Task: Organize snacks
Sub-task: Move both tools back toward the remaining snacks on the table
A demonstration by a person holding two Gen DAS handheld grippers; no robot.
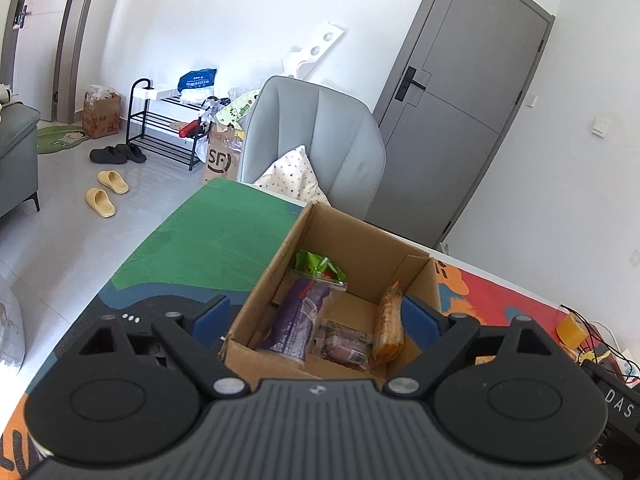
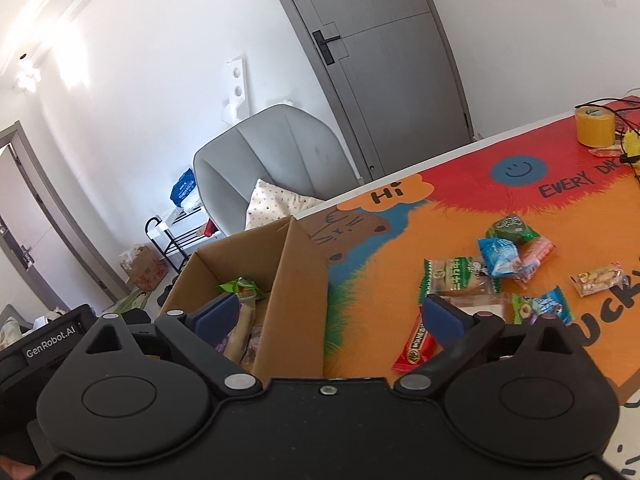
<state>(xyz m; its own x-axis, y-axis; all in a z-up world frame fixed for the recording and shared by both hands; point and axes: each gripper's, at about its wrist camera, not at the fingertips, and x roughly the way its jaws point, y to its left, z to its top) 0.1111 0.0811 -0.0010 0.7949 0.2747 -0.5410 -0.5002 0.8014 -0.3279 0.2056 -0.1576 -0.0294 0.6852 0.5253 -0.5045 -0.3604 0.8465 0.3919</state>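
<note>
An open cardboard box (image 1: 276, 264) stands on the colourful table mat. In it lie a green packet (image 1: 318, 265), a purple packet (image 1: 298, 320), a dark wrapped snack (image 1: 342, 346) and an orange-brown bar (image 1: 388, 322) leaning on the right wall. My left gripper (image 1: 320, 314) is open and empty above the box's near edge. My right gripper (image 2: 332, 316) is open and empty over the box's right wall (image 2: 300, 280). Several loose snacks lie on the mat to the right: a red bar (image 2: 414, 346), a green-edged packet (image 2: 456, 276), a blue packet (image 2: 500, 256).
A grey chair (image 1: 316, 140) with a dotted cushion stands behind the table's far edge. A yellow tape roll (image 2: 594, 126) and black cables sit at the mat's far right. A shoe rack, boxes and slippers are on the floor at left.
</note>
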